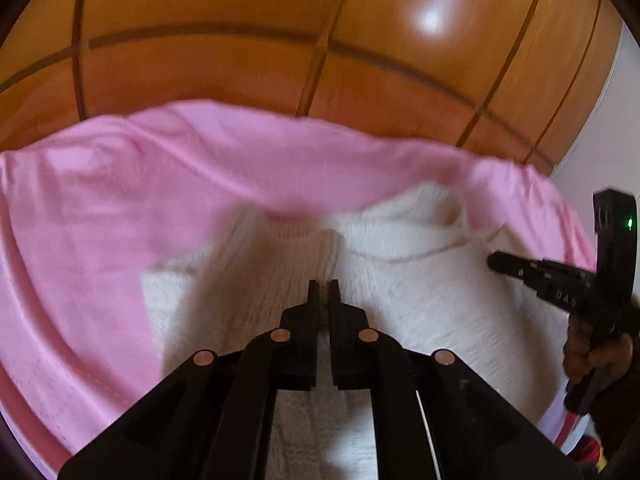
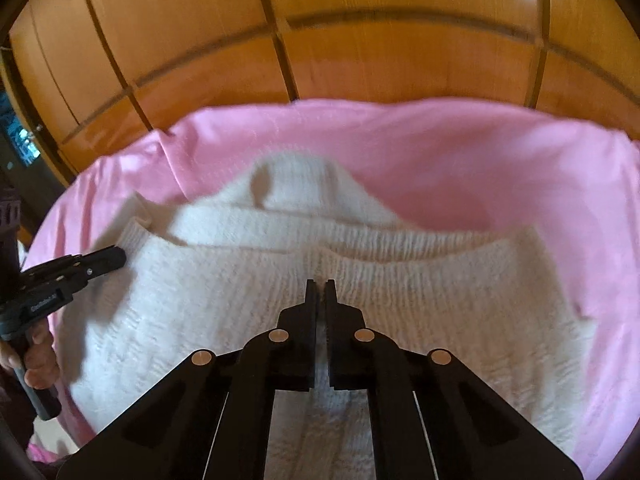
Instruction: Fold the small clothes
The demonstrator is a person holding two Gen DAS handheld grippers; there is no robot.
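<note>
A white knitted garment (image 1: pixel 420 280) lies on a pink cloth (image 1: pixel 100 220); it also shows in the right wrist view (image 2: pixel 400 300), folded over at its far edge with a ribbed hem. My left gripper (image 1: pixel 324 286) is above the white knit, jaws almost together, pinching a raised fold of the knit. My right gripper (image 2: pixel 319 285) is likewise nearly closed on the knit near its ribbed edge. Each gripper shows in the other's view: the right one (image 1: pixel 496 260) at the right, the left one (image 2: pixel 116 258) at the left, both at the garment's side edges.
The pink cloth (image 2: pixel 500 168) covers the surface under the garment. Wooden cabinet panels (image 1: pixel 240 60) with dark seams stand behind it, also in the right wrist view (image 2: pixel 360 40). A white wall (image 1: pixel 624 80) is at the far right.
</note>
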